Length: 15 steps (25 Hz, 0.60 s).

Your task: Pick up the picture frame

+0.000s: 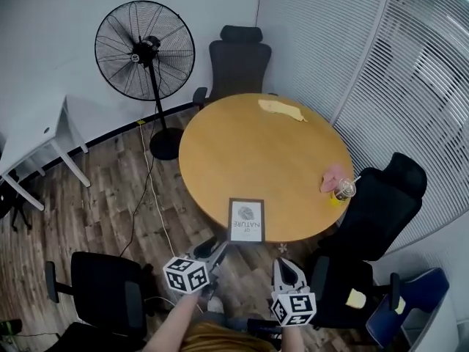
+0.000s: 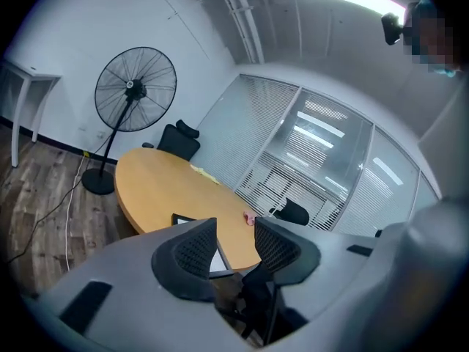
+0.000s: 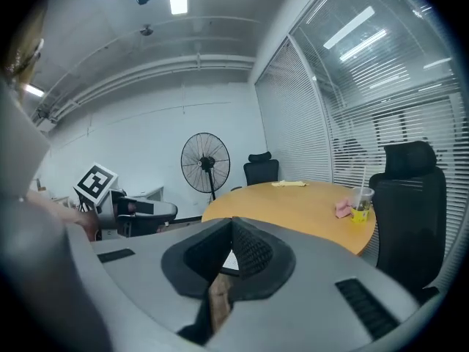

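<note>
at the bottom of the head view we hold two grippers just short of the table's near edge. the left gripper (image 1: 217,250) has its jaws standing apart with nothing pressed between them, and the right gripper (image 1: 283,268) has its jaws brought together tip to tip on nothing. each carries its marker cube toward us. a black chair (image 1: 110,293) stands on the wood floor (image 1: 110,196) to our left. just beyond the jaws, the picture frame (image 1: 246,220) lies flat at the near rim of the round wooden table (image 1: 256,152), dark-bordered, its print upside down to us and untouched by either gripper. in the left gripper view we see it through the gap between the open jaws. farther along the right rim, a clear cup with a straw (image 1: 344,190) sits touching a crumpled pink thing (image 1: 332,176), with a second black chair (image 1: 381,211) behind them. a pale yellow item (image 1: 282,110) lies near the far edge. beyond the table stand a third black chair (image 1: 238,61), a pedestal fan (image 1: 145,50), a white desk (image 1: 37,134) at left and slatted blinds (image 1: 410,72) at right.
</note>
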### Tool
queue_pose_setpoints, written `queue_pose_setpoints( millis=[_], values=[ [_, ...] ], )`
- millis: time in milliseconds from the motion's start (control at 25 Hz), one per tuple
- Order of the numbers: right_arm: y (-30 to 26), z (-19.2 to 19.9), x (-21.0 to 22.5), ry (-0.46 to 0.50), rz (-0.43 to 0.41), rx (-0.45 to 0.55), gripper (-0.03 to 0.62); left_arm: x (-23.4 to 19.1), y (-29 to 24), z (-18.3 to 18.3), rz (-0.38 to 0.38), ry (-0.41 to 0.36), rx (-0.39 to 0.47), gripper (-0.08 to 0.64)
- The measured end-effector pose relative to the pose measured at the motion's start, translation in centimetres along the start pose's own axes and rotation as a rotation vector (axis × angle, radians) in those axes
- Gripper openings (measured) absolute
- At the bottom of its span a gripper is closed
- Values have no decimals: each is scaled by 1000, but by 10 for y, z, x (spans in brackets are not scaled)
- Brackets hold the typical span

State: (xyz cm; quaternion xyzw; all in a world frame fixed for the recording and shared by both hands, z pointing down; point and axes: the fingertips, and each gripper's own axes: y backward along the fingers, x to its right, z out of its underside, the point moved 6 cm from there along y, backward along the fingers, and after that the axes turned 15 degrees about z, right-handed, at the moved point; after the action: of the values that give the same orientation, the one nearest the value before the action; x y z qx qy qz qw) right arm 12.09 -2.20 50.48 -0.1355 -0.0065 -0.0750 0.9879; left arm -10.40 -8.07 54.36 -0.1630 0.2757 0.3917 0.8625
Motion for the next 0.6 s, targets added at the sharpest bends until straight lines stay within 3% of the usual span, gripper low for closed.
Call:
queue_pose_setpoints(
  millis=[400,600],
  values=[
    [-46,9,10,33,-37,-76,12,-38,-31,10,-54,63,-64,179],
    [-67,14,19,40,-45,-115,12,-64,-43,16,-83,130,-77,181]
  ],
)
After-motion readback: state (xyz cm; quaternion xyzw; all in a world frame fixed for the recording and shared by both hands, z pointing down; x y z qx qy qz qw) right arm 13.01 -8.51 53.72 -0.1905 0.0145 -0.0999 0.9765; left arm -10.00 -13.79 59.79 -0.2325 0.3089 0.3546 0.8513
